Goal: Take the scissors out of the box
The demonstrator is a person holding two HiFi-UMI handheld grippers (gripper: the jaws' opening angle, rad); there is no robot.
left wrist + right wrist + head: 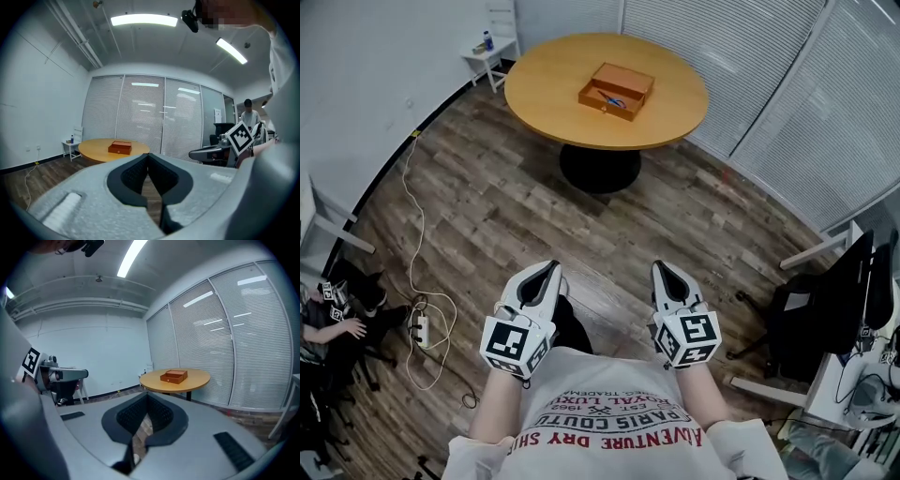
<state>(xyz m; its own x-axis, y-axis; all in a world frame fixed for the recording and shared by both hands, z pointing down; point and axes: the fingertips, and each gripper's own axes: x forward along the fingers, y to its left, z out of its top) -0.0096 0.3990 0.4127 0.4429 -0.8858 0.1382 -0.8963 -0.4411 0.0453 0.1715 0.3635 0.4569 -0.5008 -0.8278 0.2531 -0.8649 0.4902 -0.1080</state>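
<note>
Scissors [612, 97] lie inside the open brown box [592, 99], which stands about in the middle of the round tabletop [544, 84], away from every edge. The left tool [546, 272] and the right tool [667, 272] are both pressed together and hold nothing. They hang low before the person's body, well apart from the tabletop. The scissors show blue handles; finer detail is too small to tell. I judge them light, stiff and thin, lying flat, so a little slippery. The handles, probably thicker than the blades, seem the best place to pinch.
</note>
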